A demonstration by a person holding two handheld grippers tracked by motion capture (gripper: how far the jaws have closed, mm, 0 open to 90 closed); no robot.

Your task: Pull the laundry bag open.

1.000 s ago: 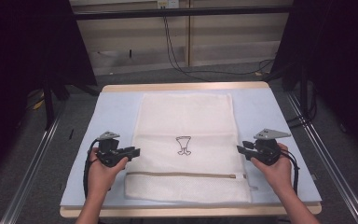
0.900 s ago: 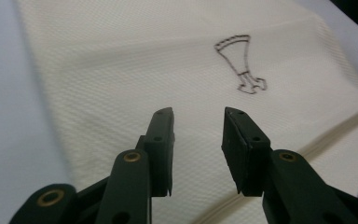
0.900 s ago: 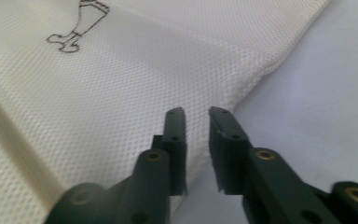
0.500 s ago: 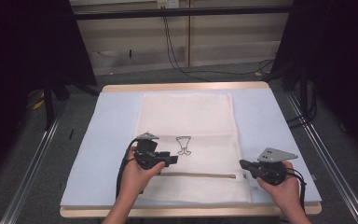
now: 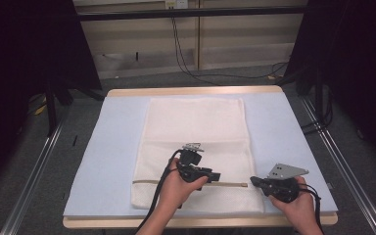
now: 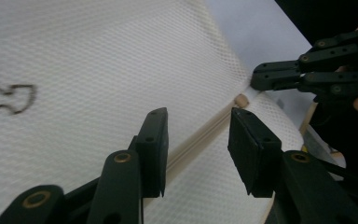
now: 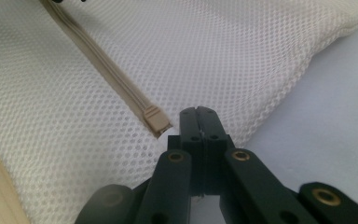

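Item: white mesh laundry bag, lying flat on the light blue mat that covers the table, long side running away from the person.

Zipper: beige, crossing the bag near its end closest to the person; its end stop lies close to the bag's right edge.

Print: a small dark outline figure on the mesh, beyond the zipper from the person.

Left gripper: over the bag's middle, directly above the zipper; jaws partly apart, straddling the zipper line without pressing on it. They have just been opening, then eased slightly back; only the zipper tape lies between them.

Right gripper: at the bag's right edge, just beside the zipper's end stop; jaws fully together, pinching the mesh edge of the bag.
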